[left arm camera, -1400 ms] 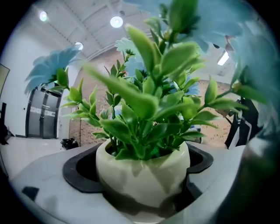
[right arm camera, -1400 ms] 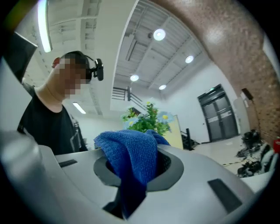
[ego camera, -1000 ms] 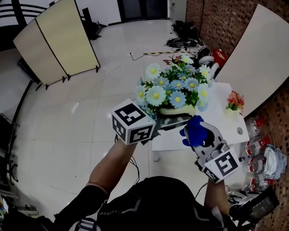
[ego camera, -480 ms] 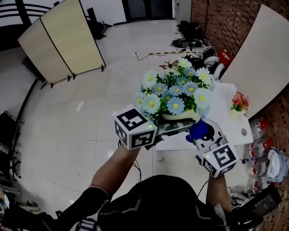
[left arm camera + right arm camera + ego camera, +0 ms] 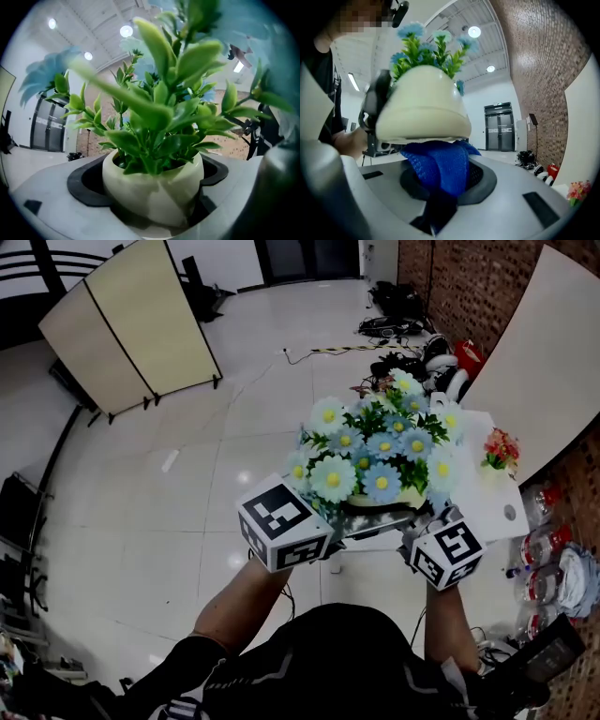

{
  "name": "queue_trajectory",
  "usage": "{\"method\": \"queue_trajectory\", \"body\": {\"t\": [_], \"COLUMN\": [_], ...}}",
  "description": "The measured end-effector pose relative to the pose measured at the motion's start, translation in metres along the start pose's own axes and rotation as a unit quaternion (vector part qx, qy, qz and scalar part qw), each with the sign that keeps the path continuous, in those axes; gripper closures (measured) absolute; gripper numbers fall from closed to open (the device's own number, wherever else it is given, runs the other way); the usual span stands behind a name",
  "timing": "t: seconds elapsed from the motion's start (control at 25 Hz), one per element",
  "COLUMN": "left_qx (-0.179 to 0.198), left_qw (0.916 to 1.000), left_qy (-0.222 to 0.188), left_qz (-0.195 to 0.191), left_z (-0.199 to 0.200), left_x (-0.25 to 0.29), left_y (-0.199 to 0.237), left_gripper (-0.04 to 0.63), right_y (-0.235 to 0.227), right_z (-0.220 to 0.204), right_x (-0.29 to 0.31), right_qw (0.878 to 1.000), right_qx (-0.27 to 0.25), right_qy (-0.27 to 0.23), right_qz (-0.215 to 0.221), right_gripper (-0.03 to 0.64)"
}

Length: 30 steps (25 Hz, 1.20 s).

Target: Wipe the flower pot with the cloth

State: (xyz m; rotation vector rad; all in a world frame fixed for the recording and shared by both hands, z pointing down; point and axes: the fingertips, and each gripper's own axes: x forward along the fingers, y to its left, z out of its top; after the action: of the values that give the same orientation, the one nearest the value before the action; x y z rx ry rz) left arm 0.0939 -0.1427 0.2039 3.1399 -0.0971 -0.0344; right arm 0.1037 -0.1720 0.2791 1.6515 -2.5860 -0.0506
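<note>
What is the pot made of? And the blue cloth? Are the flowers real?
The pot is cream and smooth with a soft shine: likely glazed ceramic, maybe plastic. The cloth is matte blue fabric; a knitted mesh shows. The flowers are probably fake: their leaves look thick, waxy and alike, like plastic.

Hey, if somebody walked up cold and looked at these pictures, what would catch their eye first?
A cream flower pot bursting with blue and white daisies is held up in the air at the centre of the head view, clamped in the left gripper. Right under it, the right gripper presses a bright blue cloth against the pot's base.
</note>
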Motion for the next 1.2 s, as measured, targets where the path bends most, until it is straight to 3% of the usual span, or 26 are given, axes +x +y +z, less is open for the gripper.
{"method": "queue_trajectory", "body": {"t": [0.28,0.84,1.04,1.2], "left_qx": [-0.005,-0.024,-0.008,-0.02], "left_qw": [0.9991,0.9994,0.9995,0.9996], "left_qy": [0.006,-0.008,-0.006,-0.014], "left_qz": [0.043,-0.024,-0.029,-0.012], "left_z": [-0.012,-0.003,0.005,0.002], "left_x": [-0.001,0.01,0.004,0.003], "left_y": [0.034,0.014,0.004,0.014], "left_gripper": [0.038,0.04,0.04,0.04], "right_y": [0.018,-0.002,-0.015,-0.018], "right_z": [0.006,0.007,0.013,0.008], "right_x": [-0.04,-0.011,0.013,0.008], "right_qw": [1.0,0.999,0.999,0.999], "right_qx": [0.0,-0.038,-0.041,-0.038], "right_qy": [-0.009,0.021,0.02,0.016], "right_qz": [0.007,-0.024,-0.025,-0.021], "right_gripper": [0.54,0.54,0.541,0.541]}}
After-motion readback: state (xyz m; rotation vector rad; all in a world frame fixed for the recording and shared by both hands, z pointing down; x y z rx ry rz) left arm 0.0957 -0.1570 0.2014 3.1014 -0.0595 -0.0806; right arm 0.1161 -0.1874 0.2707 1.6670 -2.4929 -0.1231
